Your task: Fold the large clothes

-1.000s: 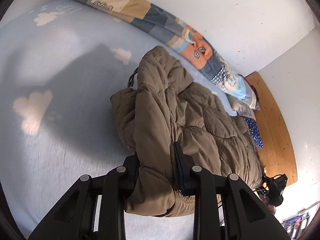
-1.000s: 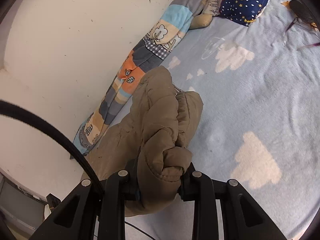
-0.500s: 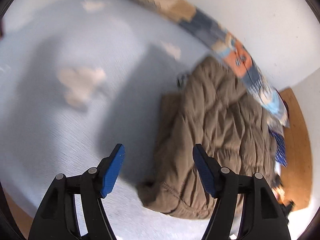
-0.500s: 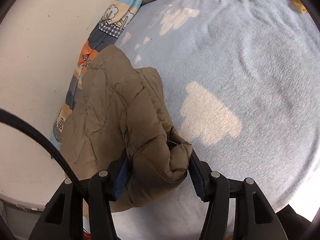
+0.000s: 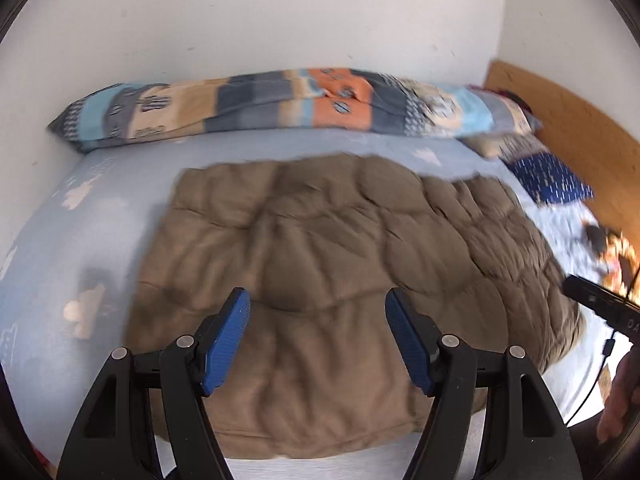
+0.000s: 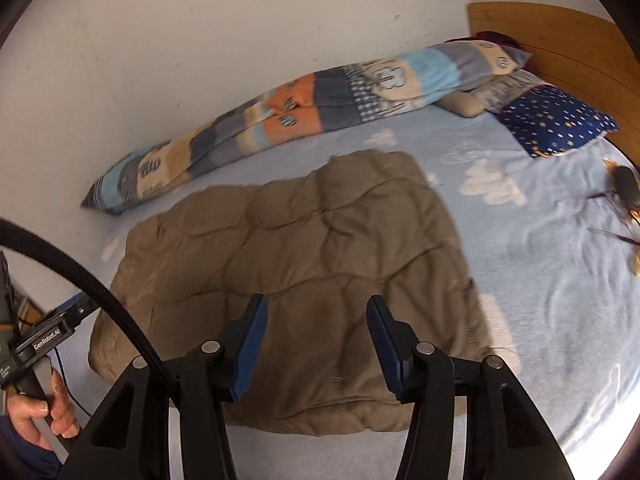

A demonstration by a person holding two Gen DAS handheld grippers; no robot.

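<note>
Brown quilted puffer jacket [image 6: 304, 280], one item, lying as a thick, roughly rectangular bundle on the pale blue cloud-print bed sheet [image 6: 540, 280], its near hem close to the bed's front edge and its far edge just short of the patchwork bolster [image 6: 320, 108] that runs along the white wall [image 6: 200, 40]. No sleeve or collar shows loose at the outline, which suggests they are tucked inside; judged to be folded at least once, though the padded layers sit puffy and uneven rather than flat. Left gripper [image 5: 318, 336]: blue-padded fingers [image 5: 226, 336] spread wide, nothing between them, held above the jacket's near half; the view is blurred. Right gripper [image 6: 316, 344]: fingers likewise parted and empty, hovering over the near edge toward the jacket's right side. Both tools stand clear of the cloth, an arrangement consistent with the fold having been laid down and let go, and with the person looking it over before a further fold or a press to flatten it. Left hand [image 6: 36, 412] visible on its tool handle at the lower left of the right wrist view. Also on the bed, well apart from the jacket near the wooden headboard [image 6: 560, 40]: a navy star-print pillow [image 6: 556, 124] and small dark objects [image 6: 624, 192] too indistinct to identify. Risk noted: slippery, springy fill may let the bundle spread open if left unpressed.
</note>
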